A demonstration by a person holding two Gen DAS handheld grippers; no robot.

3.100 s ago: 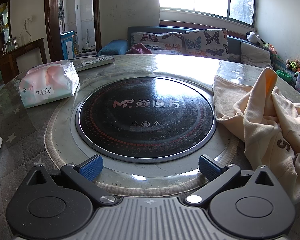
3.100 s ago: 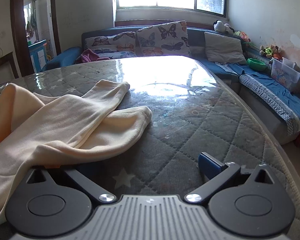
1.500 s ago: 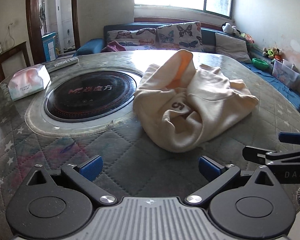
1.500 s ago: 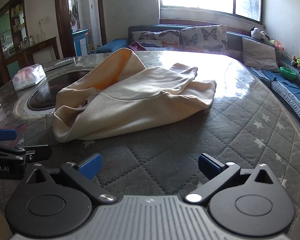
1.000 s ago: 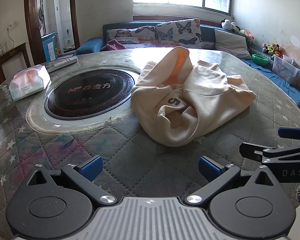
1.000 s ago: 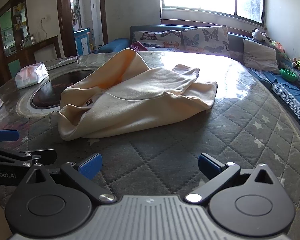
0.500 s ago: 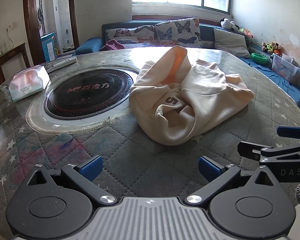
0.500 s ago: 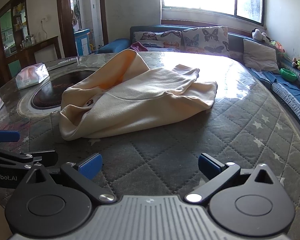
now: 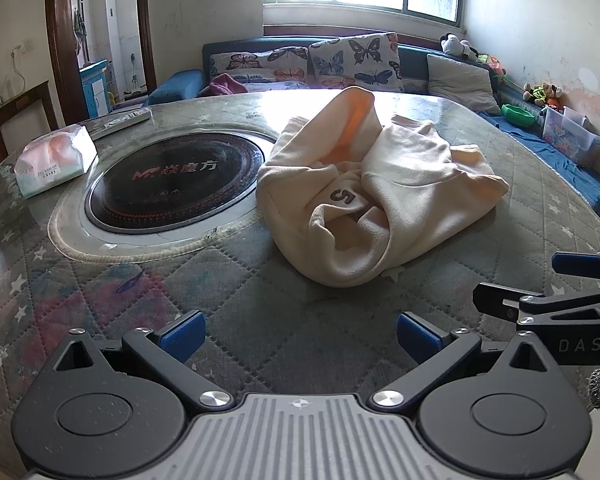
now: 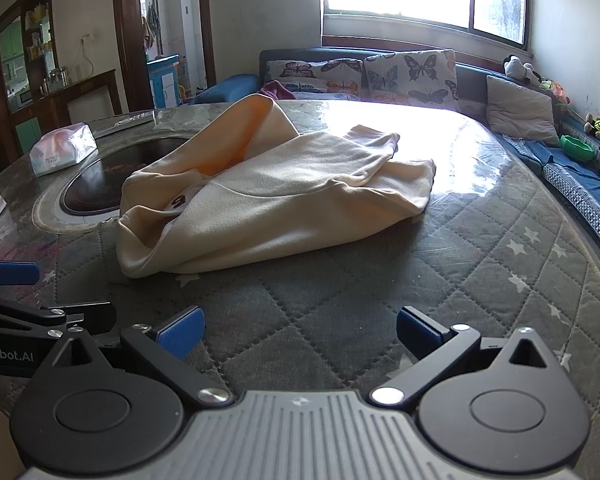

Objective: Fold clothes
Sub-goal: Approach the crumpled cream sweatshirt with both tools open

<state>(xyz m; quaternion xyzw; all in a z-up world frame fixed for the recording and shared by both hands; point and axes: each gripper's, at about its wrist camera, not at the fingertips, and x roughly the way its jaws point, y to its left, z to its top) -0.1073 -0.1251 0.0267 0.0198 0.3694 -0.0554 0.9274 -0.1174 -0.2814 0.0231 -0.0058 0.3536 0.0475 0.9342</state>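
Observation:
A cream hooded sweatshirt [image 9: 380, 196] with a dark number print lies crumpled on the round quilted table [image 9: 260, 320]; it also shows in the right wrist view [image 10: 284, 196]. My left gripper [image 9: 300, 334] is open and empty, hovering near the table's front edge, short of the garment. My right gripper [image 10: 300, 332] is open and empty, also short of the garment. Each gripper shows at the edge of the other's view: the right gripper at the right of the left wrist view [image 9: 548, 284], the left gripper at the left of the right wrist view [image 10: 28, 292].
A black round cooktop [image 9: 172, 184] is set in the table, left of the garment. A tissue pack [image 9: 54, 160] and a remote [image 9: 120, 120] lie beyond it. A sofa with butterfly cushions [image 9: 340, 64] stands behind the table, with a plastic bin [image 9: 572, 136] at the right.
Both grippers pulled back from the table to its front edge and let the garment lie; over the last second they have edged slightly closer to it. Both stay open.

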